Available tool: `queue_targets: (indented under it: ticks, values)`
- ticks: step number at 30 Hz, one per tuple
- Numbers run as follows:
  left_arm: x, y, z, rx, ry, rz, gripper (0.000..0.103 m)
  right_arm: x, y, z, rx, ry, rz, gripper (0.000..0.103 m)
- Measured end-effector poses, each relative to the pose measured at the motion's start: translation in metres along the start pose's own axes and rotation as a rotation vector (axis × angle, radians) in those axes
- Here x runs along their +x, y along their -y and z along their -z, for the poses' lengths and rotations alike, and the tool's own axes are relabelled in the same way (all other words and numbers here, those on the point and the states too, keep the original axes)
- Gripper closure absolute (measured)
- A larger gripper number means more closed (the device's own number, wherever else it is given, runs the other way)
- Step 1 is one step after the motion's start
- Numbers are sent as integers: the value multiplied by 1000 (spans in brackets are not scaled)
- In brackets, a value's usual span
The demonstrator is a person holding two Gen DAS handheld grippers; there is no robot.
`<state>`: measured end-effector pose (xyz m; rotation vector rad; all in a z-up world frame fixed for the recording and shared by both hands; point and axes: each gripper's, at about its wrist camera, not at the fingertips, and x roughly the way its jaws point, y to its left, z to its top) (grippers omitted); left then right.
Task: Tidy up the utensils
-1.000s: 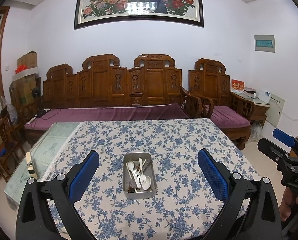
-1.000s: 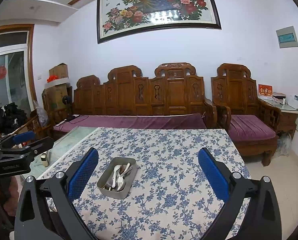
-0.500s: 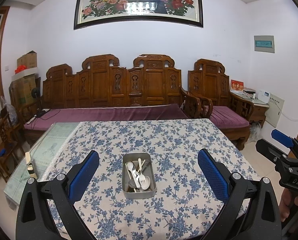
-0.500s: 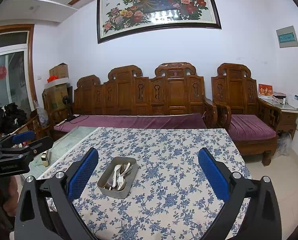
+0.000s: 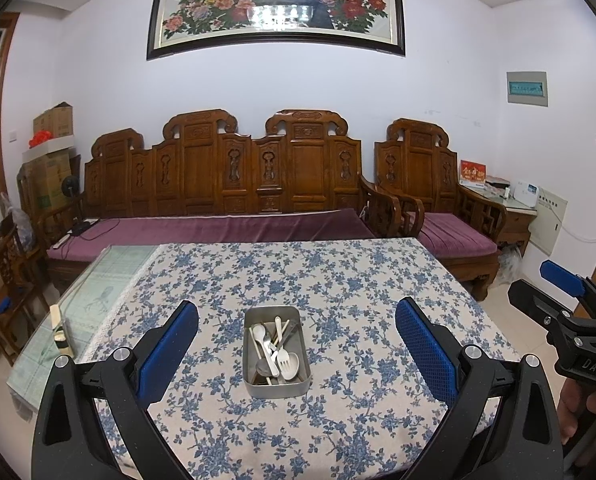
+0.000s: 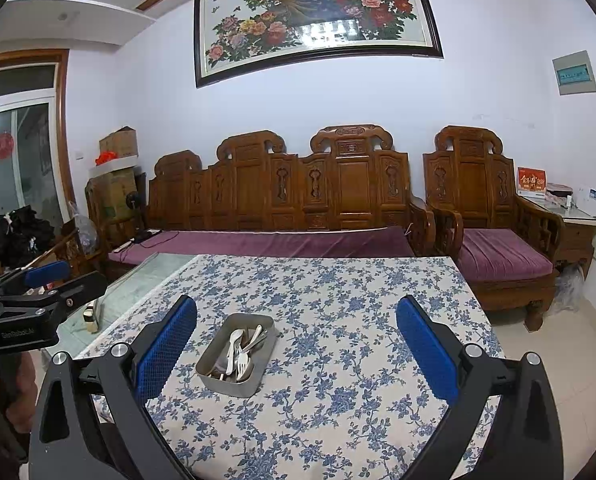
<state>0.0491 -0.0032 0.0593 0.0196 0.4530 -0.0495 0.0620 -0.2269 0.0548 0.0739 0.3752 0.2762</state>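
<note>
Spoons and forks point(image 5: 275, 350) all lie piled in the metal tin point(image 5: 277, 389) on the flowered table point(image 5: 338, 280). From left to right: your left gripper point(image 5: 296, 354) is spread wide and holds nothing, the tin sits between, and your right gripper point(image 6: 296, 354) is spread wide too (also bare). This fits a jumble waiting for sorting, or a finished tidy-up.

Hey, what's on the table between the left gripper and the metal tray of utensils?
Nothing: only bare floral tablecloth separates the left gripper from the metal tray, seen in the left wrist view.
</note>
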Motion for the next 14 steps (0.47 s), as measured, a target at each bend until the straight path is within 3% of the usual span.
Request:
queue_targets:
  ticks: [14]
  values:
    - [-2, 1, -1, -1, 0, 8, 8, 0, 0, 0, 0, 1, 1, 3]
